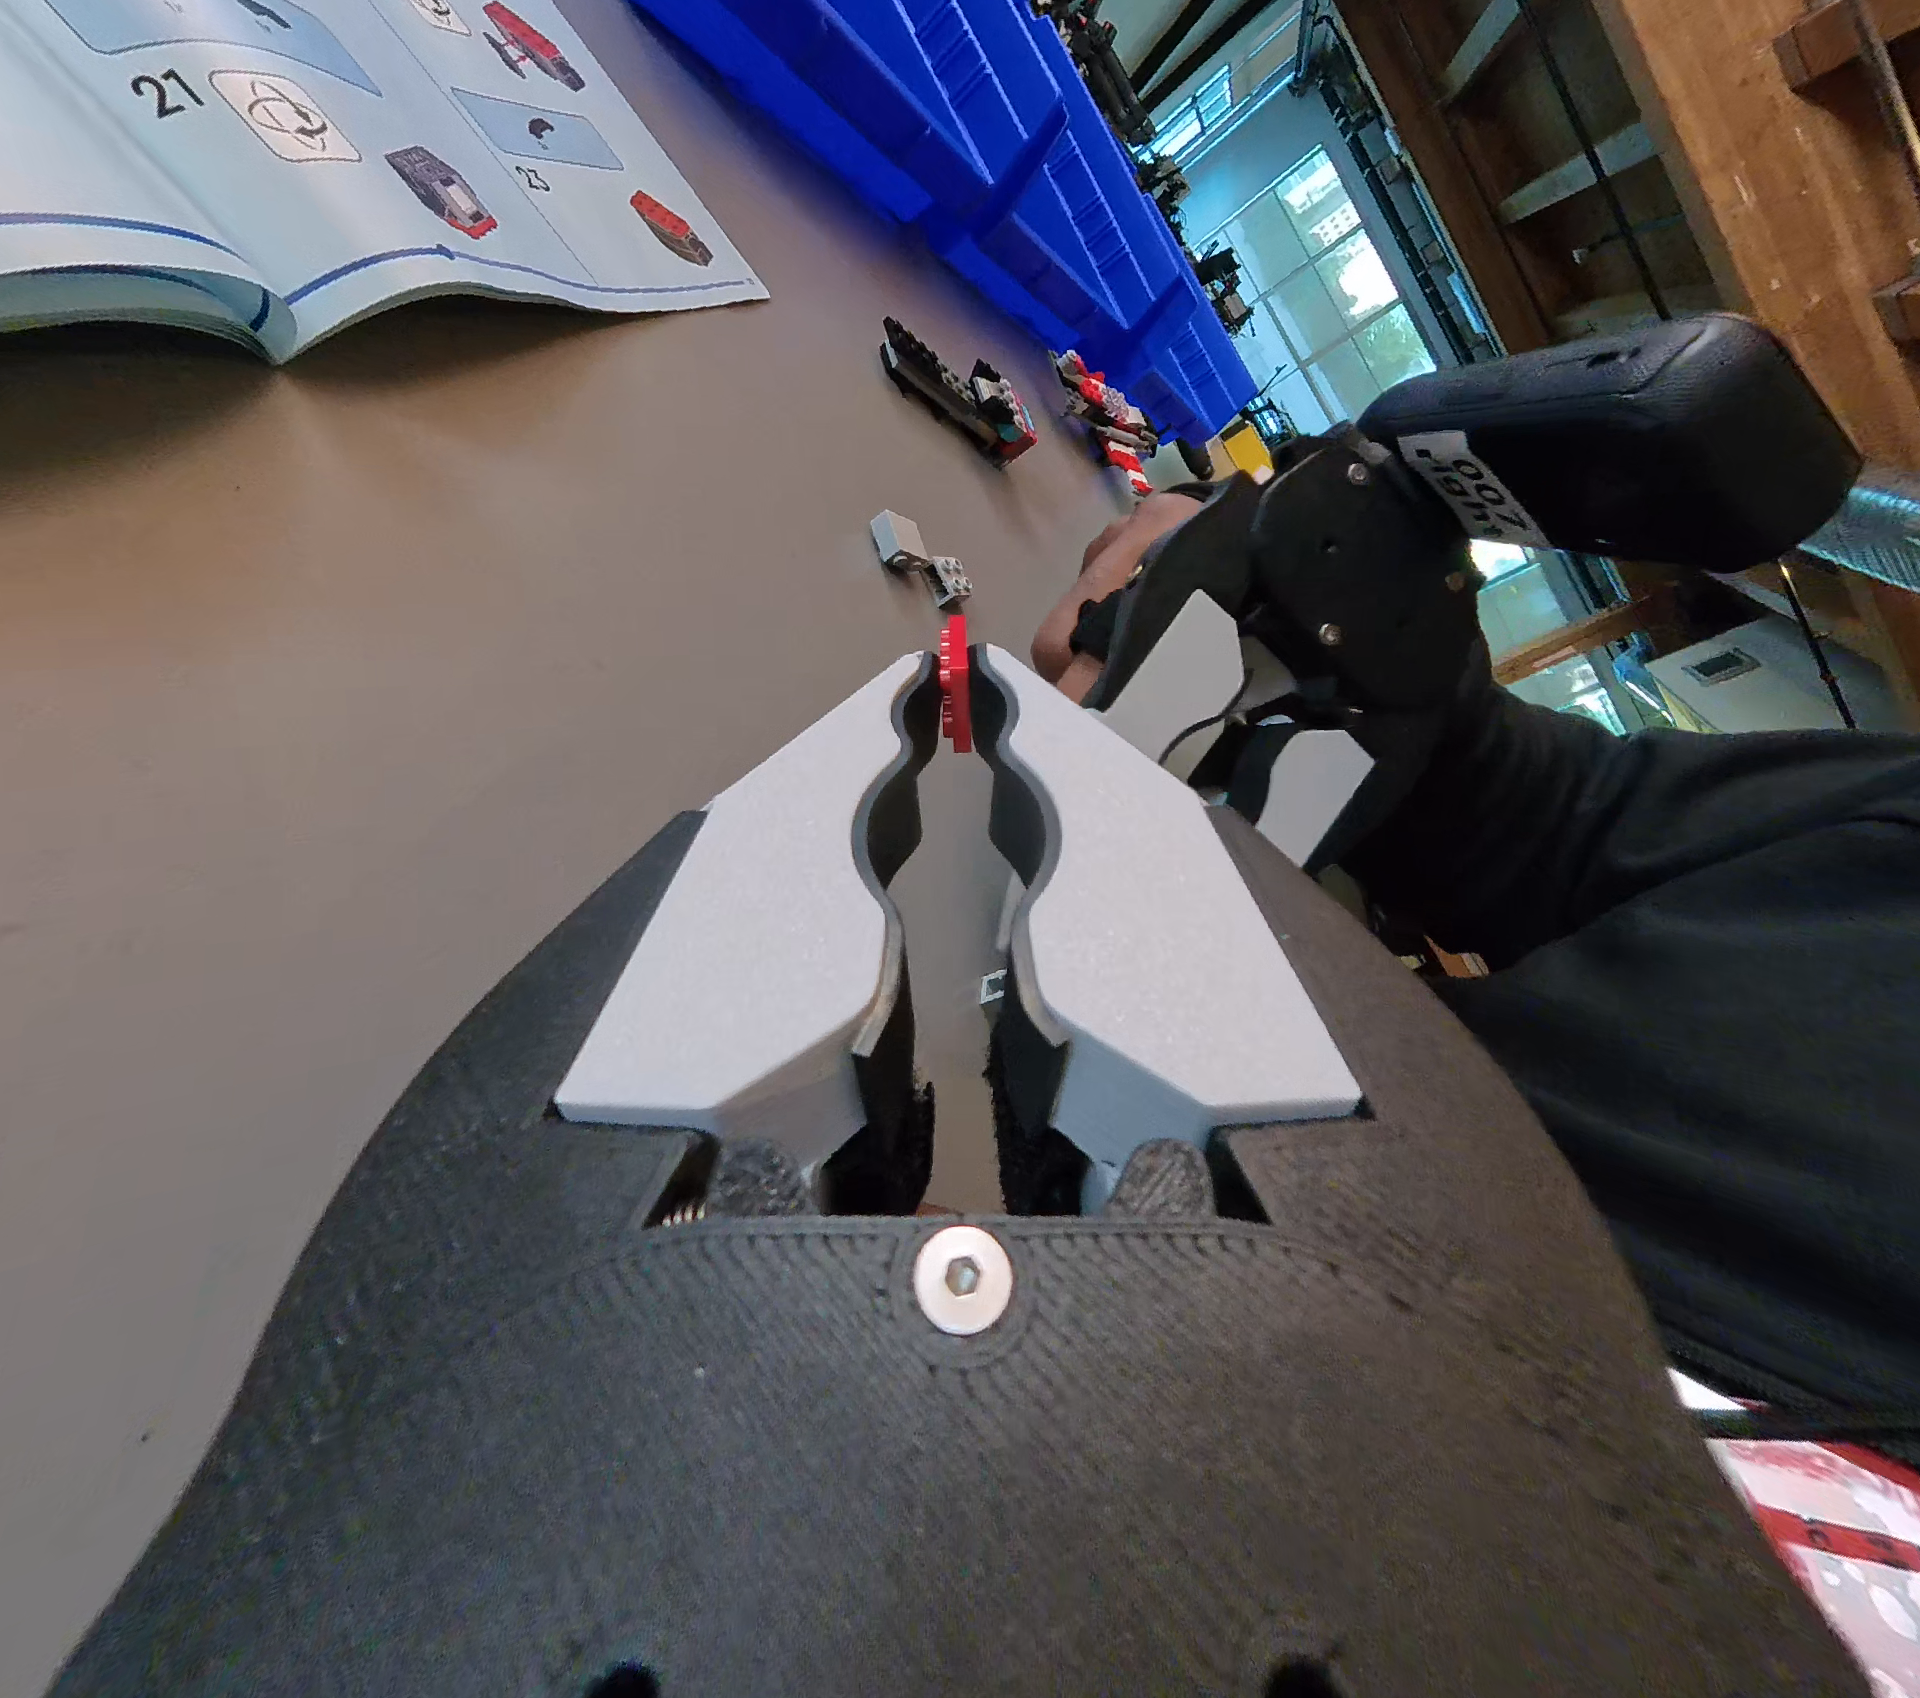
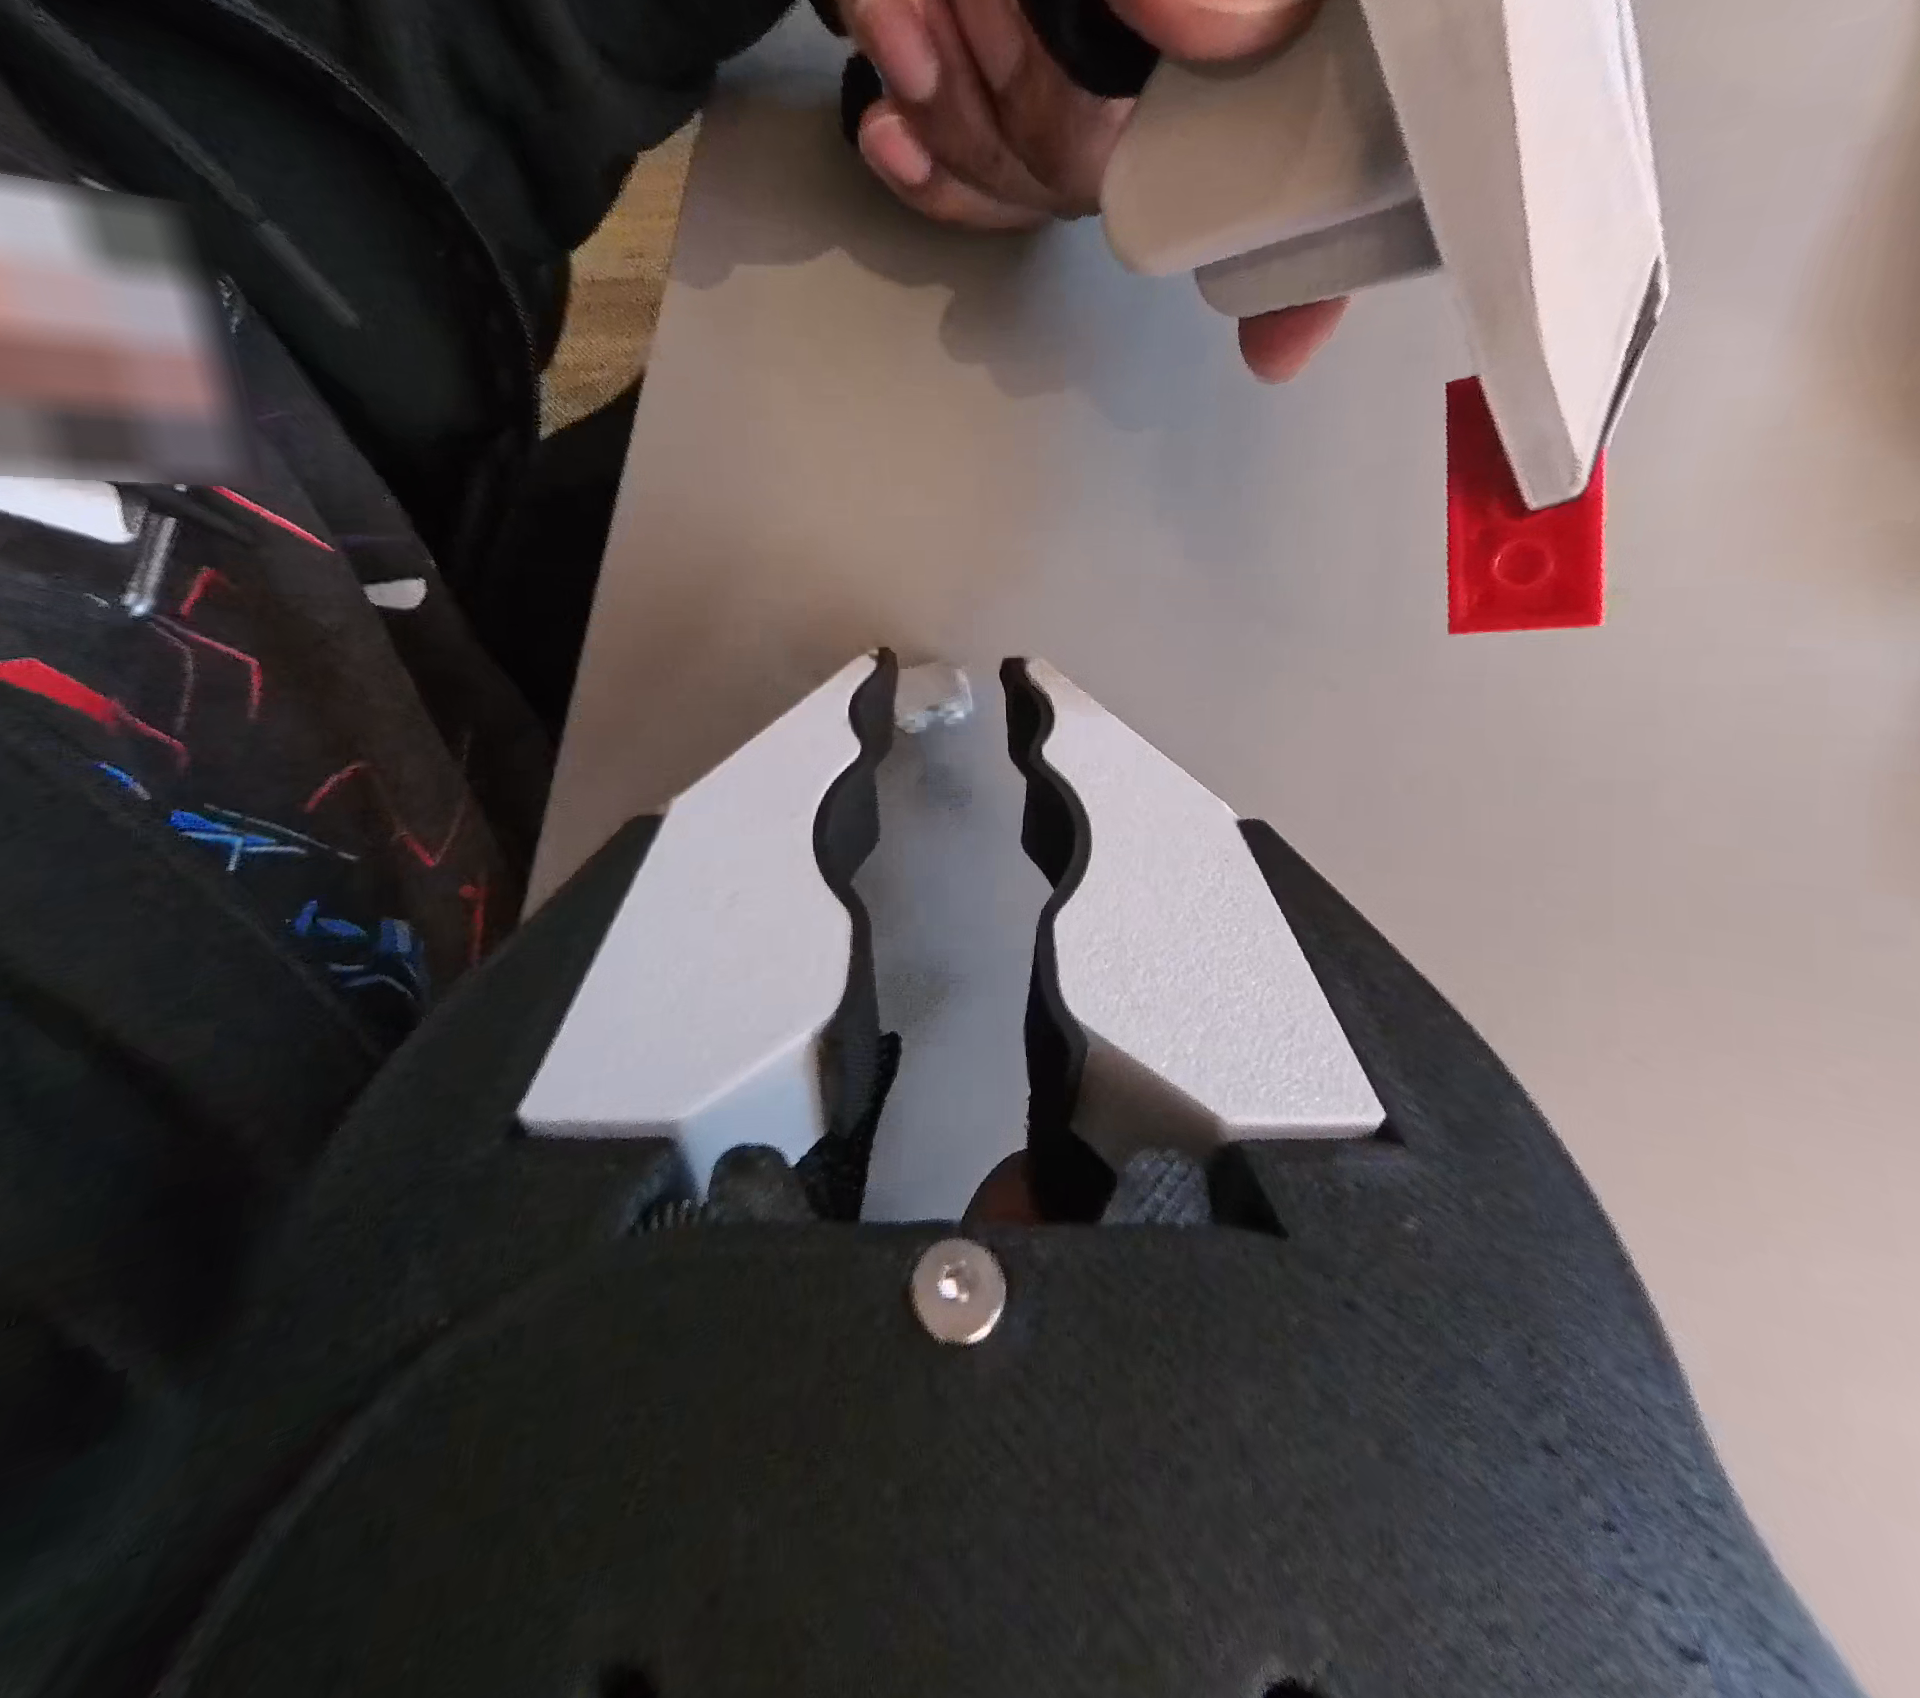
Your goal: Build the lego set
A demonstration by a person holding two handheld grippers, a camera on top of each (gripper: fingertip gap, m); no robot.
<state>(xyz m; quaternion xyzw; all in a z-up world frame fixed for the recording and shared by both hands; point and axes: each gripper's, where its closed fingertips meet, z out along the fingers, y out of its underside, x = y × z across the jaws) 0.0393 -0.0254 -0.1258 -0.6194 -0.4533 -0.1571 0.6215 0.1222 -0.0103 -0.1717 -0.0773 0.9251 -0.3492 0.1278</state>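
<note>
Left gripper (image 1: 956, 661): fingertips pressed onto a thin red plate (image 1: 954, 684), held edge-on between the tips above the grey desk (image 1: 416, 713). In the right wrist view the same red plate (image 2: 1524, 552) hangs flat-face-on below the left gripper's pale fingers (image 2: 1538, 360), its lower half free, a round stud socket visible on it.

Right gripper (image 2: 940, 672): fingers spread, a clear gap between the black wavy pads. A small clear piece (image 2: 933, 701) sits between the tips, close to the left-hand pad; whether either pad touches it cannot be told, the picture being blurred there. The person's hand (image 2: 997, 79) in a fingerless black glove holds the left gripper's handle at the desk edge.

On the desk, left wrist view:
- small grey pieces (image 1: 923, 557) just beyond the red plate, apart from it
- black partly built model (image 1: 961, 391) farther off, a red-and-white assembly (image 1: 1107, 417) near it
- open instruction booklet (image 1: 312, 69) at upper left
- row of blue bins (image 1: 883, 38) along the far side of the desk

The right gripper's black body (image 1: 1455, 505) shows at right in this view, with a dark sleeve (image 1: 1662, 973) behind it.
</note>
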